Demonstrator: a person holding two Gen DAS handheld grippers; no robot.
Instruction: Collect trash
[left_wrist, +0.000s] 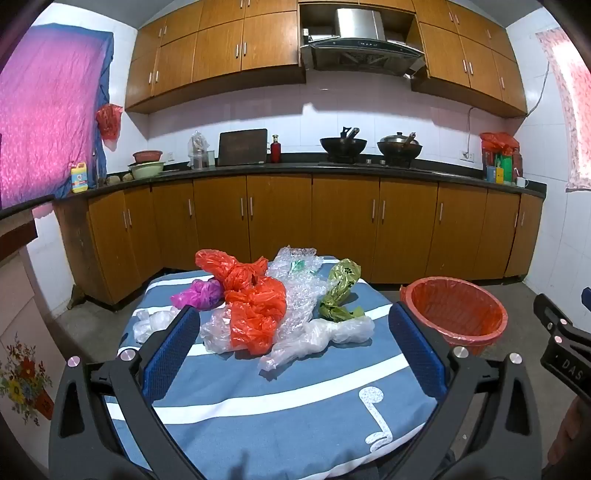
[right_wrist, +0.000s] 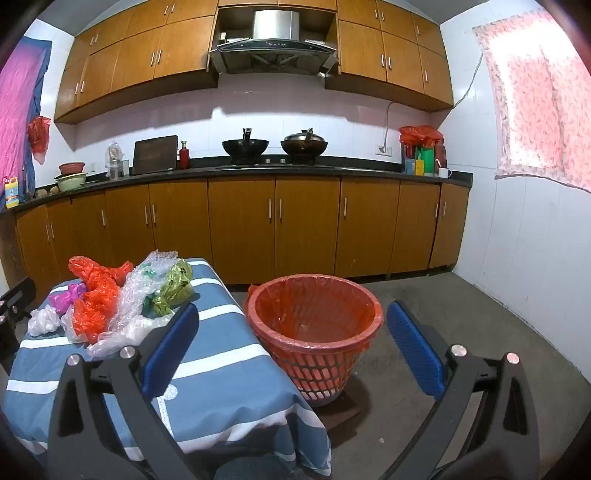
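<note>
both tongs gape wide, holding nothing — left gripper (left_wrist: 293, 328), right gripper (right_wrist: 291, 330). crumpled plastic bags (left_wrist: 255, 314) lie on the striped tablecloth (left_wrist: 280, 406); red-lined bin (right_wrist: 314, 325) stands beside. lettering on the other gripper's body, perhaps "das".

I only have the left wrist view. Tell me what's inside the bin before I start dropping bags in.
Observer: The bin is lined with a red bag and looks empty; the right wrist view looks down into it.
Operator: Report what it stands on.
Observer: It sits on the floor on a dark flat board, right beside the table.
Operator: State the right gripper's condition.
Observer: The right gripper is open and holds nothing, facing the bin.
</note>
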